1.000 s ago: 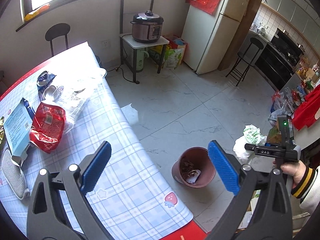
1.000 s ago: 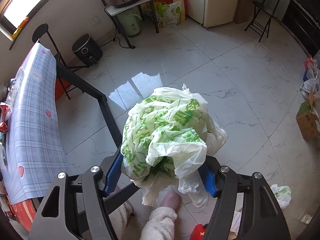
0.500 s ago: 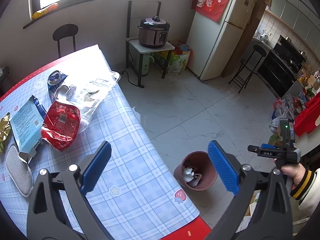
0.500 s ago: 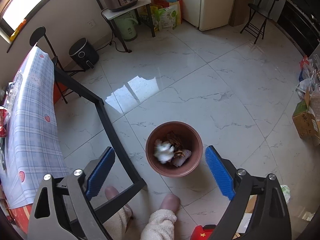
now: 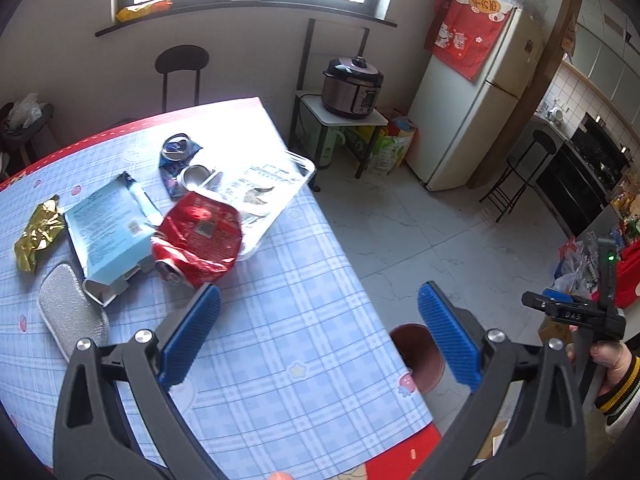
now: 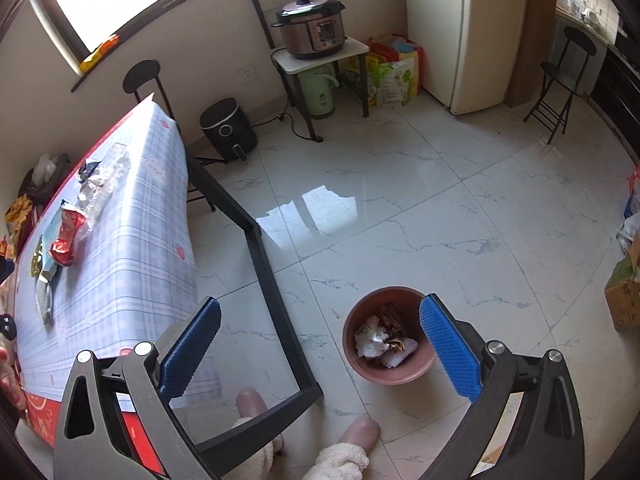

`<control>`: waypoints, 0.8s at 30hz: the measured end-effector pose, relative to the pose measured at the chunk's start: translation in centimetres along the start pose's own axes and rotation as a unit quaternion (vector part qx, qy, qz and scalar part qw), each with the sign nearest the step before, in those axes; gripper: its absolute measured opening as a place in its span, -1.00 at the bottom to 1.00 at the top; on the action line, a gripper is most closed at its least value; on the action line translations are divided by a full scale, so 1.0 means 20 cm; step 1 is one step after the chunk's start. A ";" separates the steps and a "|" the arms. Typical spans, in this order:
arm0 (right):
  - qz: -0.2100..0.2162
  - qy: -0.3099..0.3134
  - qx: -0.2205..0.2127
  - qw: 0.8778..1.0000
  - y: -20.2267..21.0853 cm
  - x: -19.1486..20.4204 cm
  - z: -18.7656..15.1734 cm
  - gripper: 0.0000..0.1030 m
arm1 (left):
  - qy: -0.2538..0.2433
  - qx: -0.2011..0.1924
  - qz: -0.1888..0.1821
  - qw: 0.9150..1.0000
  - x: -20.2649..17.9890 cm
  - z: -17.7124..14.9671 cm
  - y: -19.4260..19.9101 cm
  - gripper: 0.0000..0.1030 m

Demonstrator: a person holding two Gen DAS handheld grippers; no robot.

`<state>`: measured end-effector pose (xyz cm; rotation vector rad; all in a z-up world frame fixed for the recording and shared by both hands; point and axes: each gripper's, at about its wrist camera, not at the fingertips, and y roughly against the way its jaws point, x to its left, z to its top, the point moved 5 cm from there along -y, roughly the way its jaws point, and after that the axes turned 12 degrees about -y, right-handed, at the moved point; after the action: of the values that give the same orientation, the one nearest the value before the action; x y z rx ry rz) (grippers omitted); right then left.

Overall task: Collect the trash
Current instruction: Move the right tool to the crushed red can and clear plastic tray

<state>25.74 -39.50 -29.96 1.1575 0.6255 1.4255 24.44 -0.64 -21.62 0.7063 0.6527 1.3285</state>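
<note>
My left gripper [image 5: 318, 336] is open and empty above the checked tablecloth [image 5: 280, 360]. On the table lie a crushed red bag [image 5: 198, 238], a light blue box [image 5: 108, 232], a gold wrapper [image 5: 38, 232], a clear plastic tray [image 5: 266, 188], crushed cans [image 5: 178, 150] and a grey pad [image 5: 70, 320]. My right gripper [image 6: 320, 348] is open and empty above the floor, left of the brown trash bin [image 6: 390, 372], which holds crumpled white and brown trash [image 6: 376, 340]. The bin's rim [image 5: 412, 332] shows past the table edge in the left wrist view.
Black table legs [image 6: 264, 264] stand between table and bin. The person's slippered feet [image 6: 344, 452] are at the front. A black air fryer [image 6: 228, 128], a cooker stand [image 6: 320, 56], a fridge [image 6: 480, 32] and folding stools [image 6: 560, 76] line the far wall. A cardboard box [image 6: 624, 296] sits right.
My right gripper opened and dropped the green-and-white plastic bag into the bin, then rose and turned toward the table. My left gripper swung left over the table.
</note>
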 end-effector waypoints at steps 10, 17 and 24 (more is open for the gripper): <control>0.060 0.092 0.011 0.994 -0.07 0.71 0.03 0.89 | 0.064 -0.013 0.083 0.994 0.54 -0.19 0.19 0.90; 0.103 0.172 0.034 0.979 -0.16 1.24 -0.03 0.89 | 0.107 0.000 0.118 0.987 0.93 -0.34 0.31 0.90; 0.148 0.205 0.070 0.965 -0.36 1.74 -0.09 0.89 | 0.147 0.023 0.124 0.981 1.19 -0.47 0.30 0.89</control>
<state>31.53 -4.63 -26.68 1.1031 0.8790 1.9294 16.51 24.36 -23.47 0.6487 0.8536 1.6725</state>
